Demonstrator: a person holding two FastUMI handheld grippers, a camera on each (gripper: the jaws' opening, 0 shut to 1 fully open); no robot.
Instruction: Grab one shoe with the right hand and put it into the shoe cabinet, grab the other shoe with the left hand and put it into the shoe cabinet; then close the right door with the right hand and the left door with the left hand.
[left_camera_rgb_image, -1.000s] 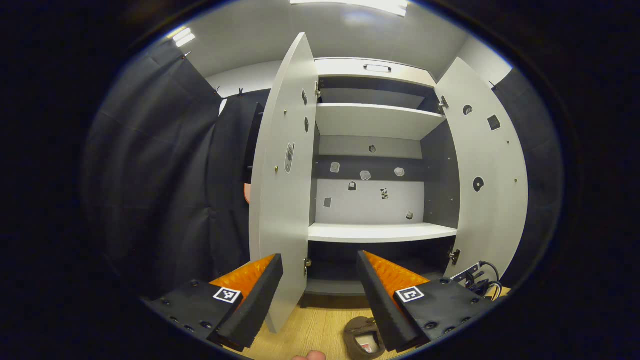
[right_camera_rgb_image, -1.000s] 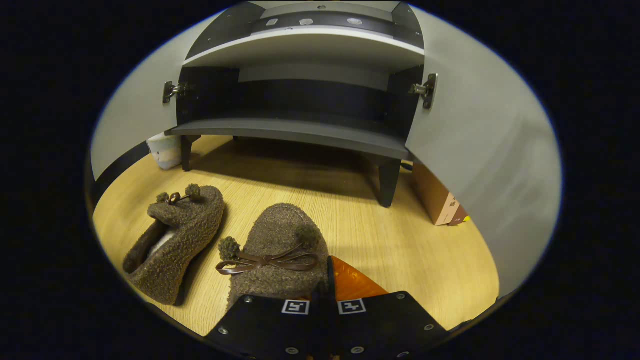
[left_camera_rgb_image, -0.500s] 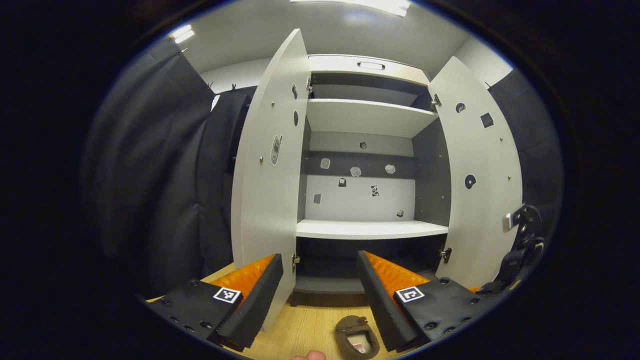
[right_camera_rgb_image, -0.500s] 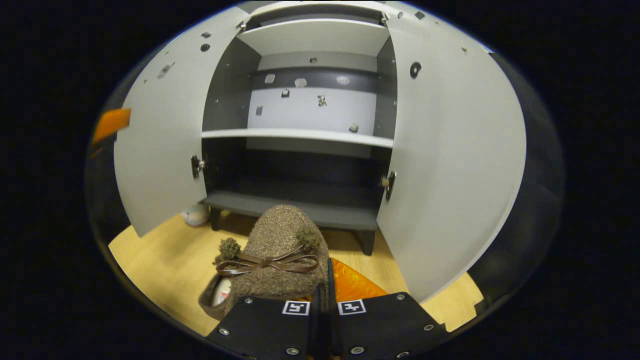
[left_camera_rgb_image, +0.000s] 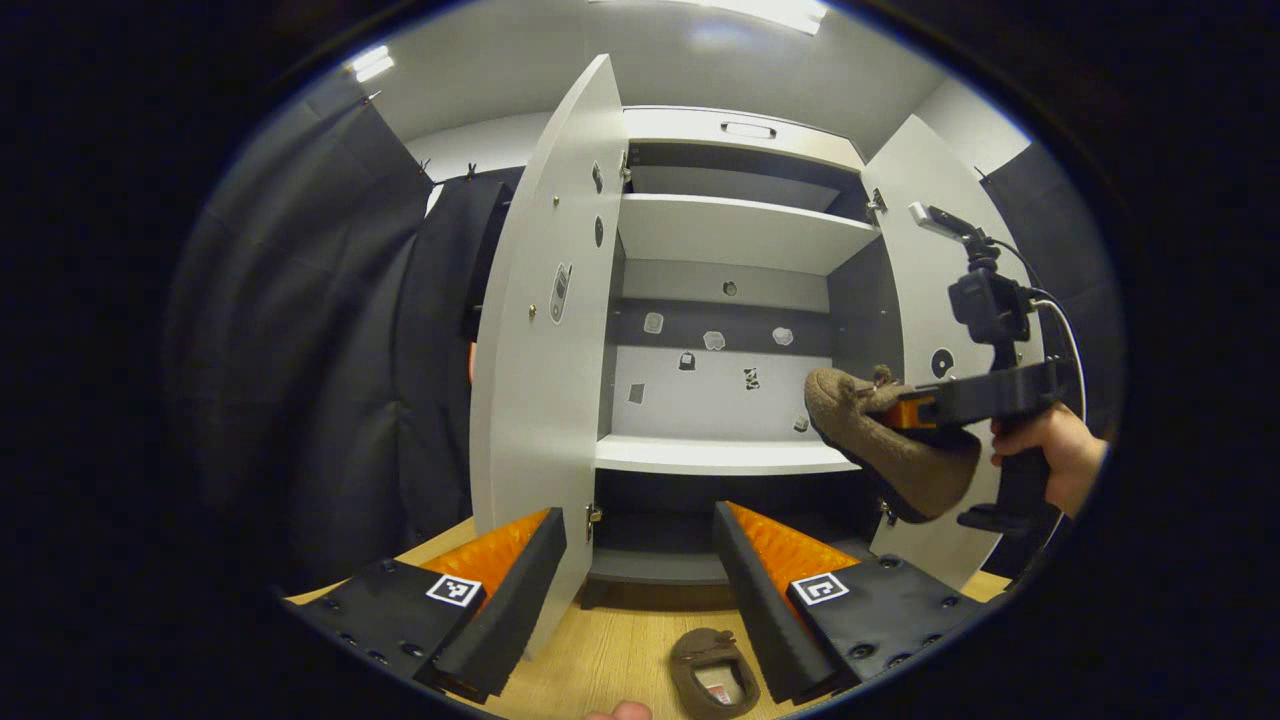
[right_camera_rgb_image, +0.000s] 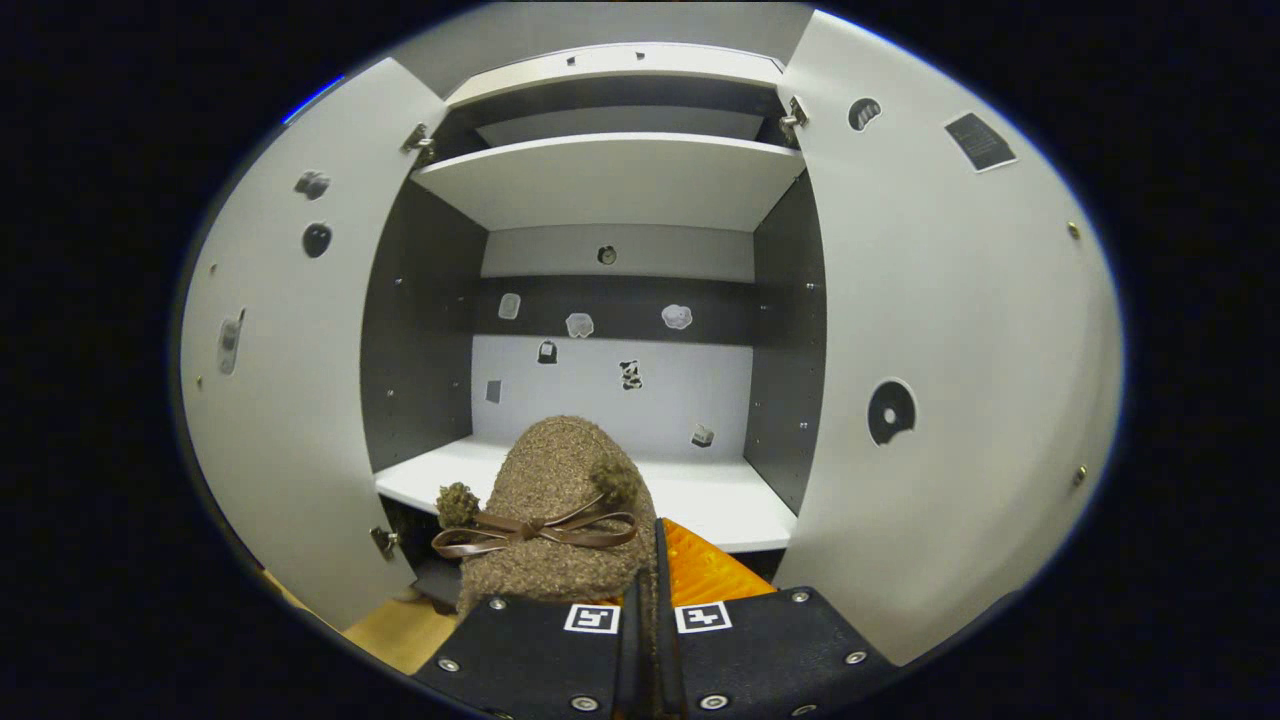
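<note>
Booth with dark cloth walls, ceiling lights, wood floor (left_camera_rgb_image: 620, 660). Shoe cabinet (left_camera_rgb_image: 740, 235) stands at the back, both doors swung wide. Left door (left_camera_rgb_image: 540, 360) and right door (left_camera_rgb_image: 935, 300) are pale grey, each dotted with small stickers. Inside: dark side panels, white shelves, more stickers on the back wall. Middle shelf (left_camera_rgb_image: 725, 455) is bare, bottom compartment dark.

Right gripper view faces straight into the cabinet (right_camera_rgb_image: 620, 180), left door (right_camera_rgb_image: 290, 390) and right door (right_camera_rgb_image: 950, 340) flaring to either side, middle shelf (right_camera_rgb_image: 700, 500) directly ahead.

Right gripper (right_camera_rgb_image: 648, 590): fingers drawn nearly together, pinching the edge of a brown fuzzy shoe (right_camera_rgb_image: 555, 510). Shoe is off the floor, toe pointing at the middle shelf, level with its front edge, bow and two pompoms on top. In the left gripper view the same gripper (left_camera_rgb_image: 910, 412) sits at the right, carried by a hand (left_camera_rgb_image: 1050, 455), with the shoe (left_camera_rgb_image: 880, 440) hanging toe-forward in front of the right door, by the shelf's right front corner. Cannot tell whether the toe is past the shelf edge.

Left gripper (left_camera_rgb_image: 640, 560): fingers spread wide, holding nothing, hovering low before the cabinet's left half.

Second shoe (left_camera_rgb_image: 712, 672) lies on the floor below the left gripper, opening up, near the inner edge of that gripper's right-side finger.
</note>
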